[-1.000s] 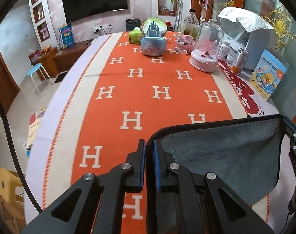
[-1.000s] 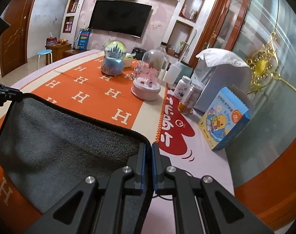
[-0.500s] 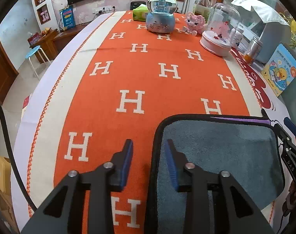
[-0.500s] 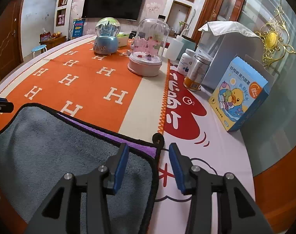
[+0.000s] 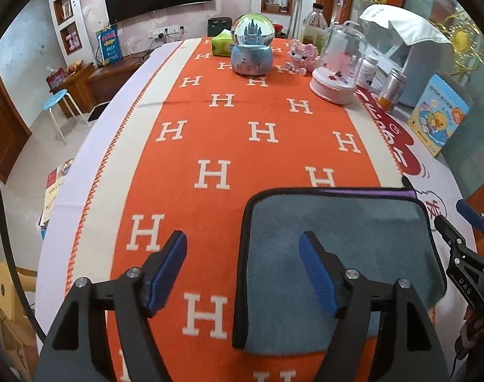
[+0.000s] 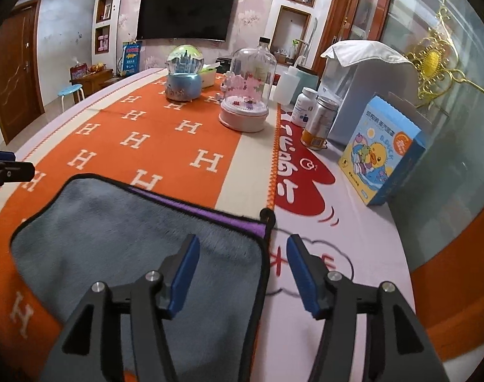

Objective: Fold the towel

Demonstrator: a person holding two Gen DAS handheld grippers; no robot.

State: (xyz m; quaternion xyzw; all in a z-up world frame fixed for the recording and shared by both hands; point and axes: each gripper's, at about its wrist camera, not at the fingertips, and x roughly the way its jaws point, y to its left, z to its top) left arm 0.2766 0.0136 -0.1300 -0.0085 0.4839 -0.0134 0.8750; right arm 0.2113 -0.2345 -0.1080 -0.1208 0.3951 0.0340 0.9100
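Observation:
A grey towel (image 5: 347, 242) with black trim lies folded flat on the orange H-patterned tablecloth (image 5: 235, 133); a purple strip of its lower layer shows along the far edge. It also shows in the right wrist view (image 6: 121, 238). My left gripper (image 5: 243, 267) is open wide, straddling the towel's left edge, holding nothing. My right gripper (image 6: 242, 270) is open and empty over the towel's right edge; it also shows at the right of the left wrist view (image 5: 465, 232).
At the table's far end stand a snow globe (image 5: 253, 47), a glass-domed pink music box (image 5: 337, 67), a pink toy (image 5: 301, 54), bottles and a can (image 6: 320, 121), a white appliance (image 6: 366, 86) and a blue duck box (image 6: 382, 159). Table edges lie left and right.
Both grippers were shut on the towel's corners, holding it up. They laid it folded on the table, let go and opened wide.

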